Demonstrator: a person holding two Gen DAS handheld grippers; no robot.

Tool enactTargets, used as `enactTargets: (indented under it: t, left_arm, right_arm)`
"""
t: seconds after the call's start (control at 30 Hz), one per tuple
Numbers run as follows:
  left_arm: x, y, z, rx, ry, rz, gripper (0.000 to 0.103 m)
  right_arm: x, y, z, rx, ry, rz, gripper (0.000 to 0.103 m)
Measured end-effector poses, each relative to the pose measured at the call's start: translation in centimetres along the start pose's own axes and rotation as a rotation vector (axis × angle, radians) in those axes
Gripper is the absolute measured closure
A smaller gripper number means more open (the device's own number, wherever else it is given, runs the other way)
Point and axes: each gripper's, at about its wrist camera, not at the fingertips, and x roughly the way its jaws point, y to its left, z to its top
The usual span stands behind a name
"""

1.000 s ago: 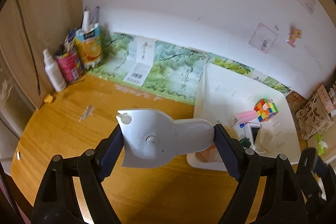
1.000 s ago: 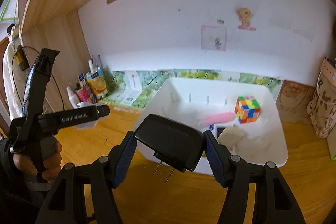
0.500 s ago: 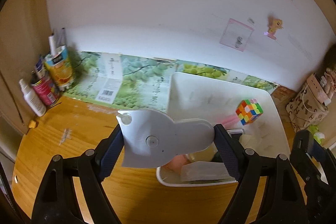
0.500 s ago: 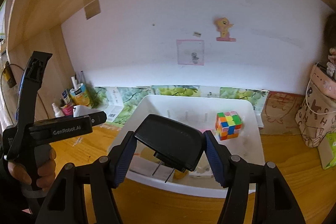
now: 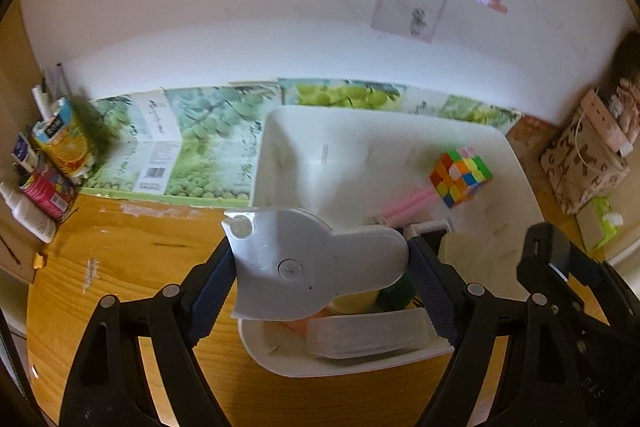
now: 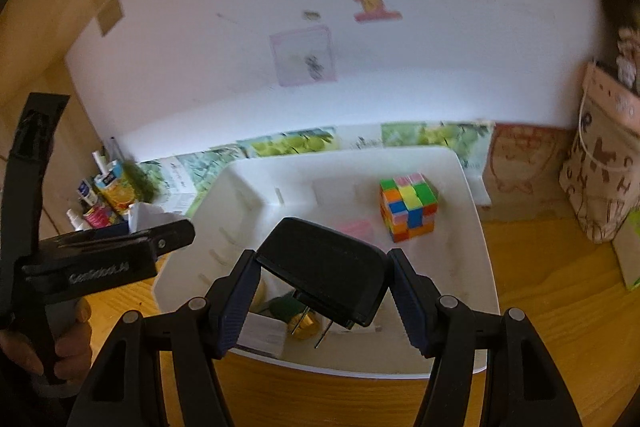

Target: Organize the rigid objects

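Bin interior, far left part: bare white floor of the white bin (image 6: 472, 227), free to enter from above.
Bin, far right: blocked by colour cube (image 6: 408, 213), with pink stick (image 5: 408, 205) just beside.
Bin, near edge: crowded with a clear flat box (image 5: 366, 335), a green thing and a yellow thing.
Desk left of bin: open wooden desk (image 5: 120, 259).
Far left corner: juice carton (image 5: 64, 143), can and white bottle (image 5: 28, 213), packed close.
Right of bin: patterned bag (image 6: 604, 171) near the rim.
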Motion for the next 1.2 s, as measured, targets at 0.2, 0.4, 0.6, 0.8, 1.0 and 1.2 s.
enactTargets:
  t: [0.2, 0.4, 0.6, 0.8, 1.0, 1.2]
  left_arm:
    - [1.2, -0.6, -0.1, 0.015, 0.048, -0.019, 0.017]
    - [0.9, -0.9, 0.0, 0.037, 0.063, -0.040, 0.017]
    - [-0.9, -0.8, 0.0, 0.054, 0.028, -0.055, 0.013]
    - [-2.5, -0.4, -0.5, 0.048, 0.020, -0.079, 0.012]
    - [-3.6, -0.7, -1.8, 0.045, 0.045, -0.100, 0.012]
    - [-3.8, -1.2, -4.2, 0.042, 0.109, -0.086, 0.012]
  right_arm:
    - [1.3, -0.8, -0.3, 0.034, 0.045, -0.019, 0.038]
    - [1.1, -0.6, -0.3, 0.036, 0.045, -0.041, 0.026]
    - [0.0, -0.4, -0.2, 0.052, 0.036, -0.065, 0.025]
    - [-2.2, -0.7, -0.5, 0.106, 0.021, -0.082, 0.022]
    - [-4.5, -1.0, -1.5, 0.144, 0.020, -0.113, 0.021]
    - [-5.8, -0.8, -3.8, 0.159, 0.070, -0.138, 0.021]
